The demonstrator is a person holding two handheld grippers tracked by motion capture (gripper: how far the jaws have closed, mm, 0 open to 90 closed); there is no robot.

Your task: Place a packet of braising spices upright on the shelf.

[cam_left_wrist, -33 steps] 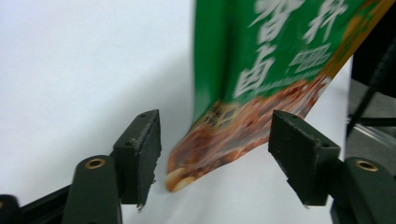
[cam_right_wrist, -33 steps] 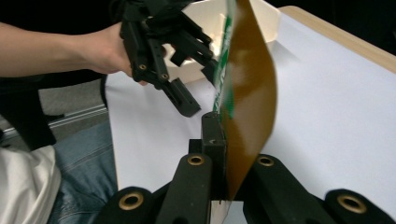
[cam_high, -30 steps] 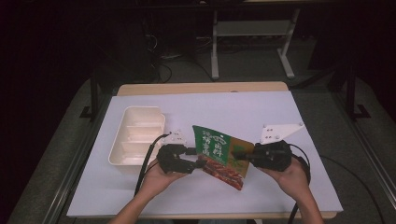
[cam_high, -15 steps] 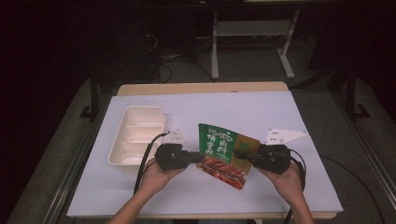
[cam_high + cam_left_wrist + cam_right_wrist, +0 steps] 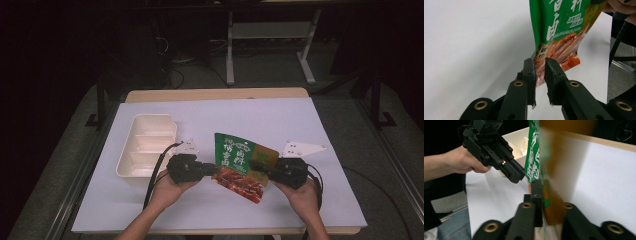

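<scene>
A green and red snack pouch [image 5: 242, 162] is held tilted just above the white table [image 5: 280, 120], near its front edge. My right gripper [image 5: 256, 166] is shut on the pouch's right side. In the right gripper view the pouch [image 5: 534, 162] stands edge-on between the jaws of my right gripper [image 5: 543, 185]. My left gripper [image 5: 212, 169] sits at the pouch's left edge. In the left gripper view the left gripper [image 5: 540, 62] has its jaws a narrow gap apart, and the pouch's lower corner [image 5: 556, 35] sits at their tips without being pinched.
A white compartment tray [image 5: 145, 145] lies on the table left of the left hand; its rim [image 5: 517, 136] is also in the right gripper view. The left gripper's cable [image 5: 155, 172] runs past the tray's front. The table's front edge is close below both hands.
The pouch has shifted slightly right and turned more upright in the right gripper. The left gripper has barely moved and stays at the pouch's left edge.
</scene>
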